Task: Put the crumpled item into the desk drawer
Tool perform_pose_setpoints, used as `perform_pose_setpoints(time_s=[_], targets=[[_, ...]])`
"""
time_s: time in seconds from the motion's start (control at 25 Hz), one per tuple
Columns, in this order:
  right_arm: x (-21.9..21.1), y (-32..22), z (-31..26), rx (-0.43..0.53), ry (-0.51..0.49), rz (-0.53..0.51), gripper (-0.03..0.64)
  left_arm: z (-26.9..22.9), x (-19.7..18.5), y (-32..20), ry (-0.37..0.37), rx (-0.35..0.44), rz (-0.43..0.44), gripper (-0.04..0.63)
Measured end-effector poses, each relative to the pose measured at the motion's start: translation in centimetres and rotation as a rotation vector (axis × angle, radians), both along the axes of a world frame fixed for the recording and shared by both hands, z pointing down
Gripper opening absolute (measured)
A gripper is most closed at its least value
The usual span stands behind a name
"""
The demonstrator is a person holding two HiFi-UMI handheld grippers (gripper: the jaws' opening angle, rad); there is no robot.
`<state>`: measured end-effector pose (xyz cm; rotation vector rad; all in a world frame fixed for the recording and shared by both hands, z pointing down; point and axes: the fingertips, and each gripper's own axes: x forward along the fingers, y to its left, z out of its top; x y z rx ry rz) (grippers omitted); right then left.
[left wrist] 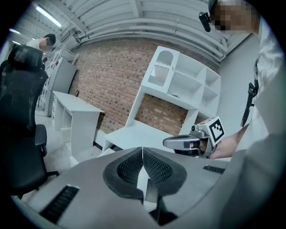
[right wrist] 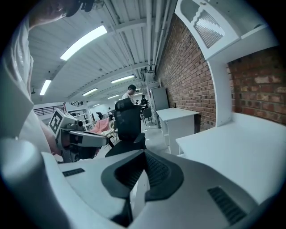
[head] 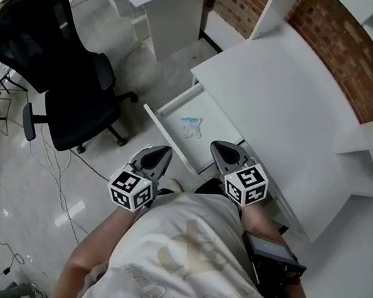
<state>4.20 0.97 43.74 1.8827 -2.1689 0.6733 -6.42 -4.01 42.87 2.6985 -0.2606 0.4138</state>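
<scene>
Pale crumpled item (head: 191, 127) is pictured in the open desk drawer (head: 214, 120), just ahead of and between the left gripper (head: 163, 151) and right gripper (head: 218, 146), both with jaws together, empty.

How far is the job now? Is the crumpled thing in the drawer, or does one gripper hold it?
Done, it seems: the crumpled item lies inside the open drawer of the desk. In hand: nothing; the left gripper and the right gripper are both shut and empty. Left: nothing that the task names; the drawer stands open, if closing it is wanted.
</scene>
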Motion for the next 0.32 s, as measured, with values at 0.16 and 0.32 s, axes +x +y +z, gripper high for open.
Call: perform_pose_setpoints(time_s=[0.16, 0.32], targets=[[-0.45, -0.07, -0.17, 0.002, 0.0, 0.01, 0.023, 0.14, -0.29, -0.12, -0.003, -0.005, 0.009, 0.023], [-0.8, 0.08, -0.44, -0.005, 0.003, 0.016, 0.023, -0.23, -0.19, 0.16, -0.001, -0.007, 0.032, 0.023]])
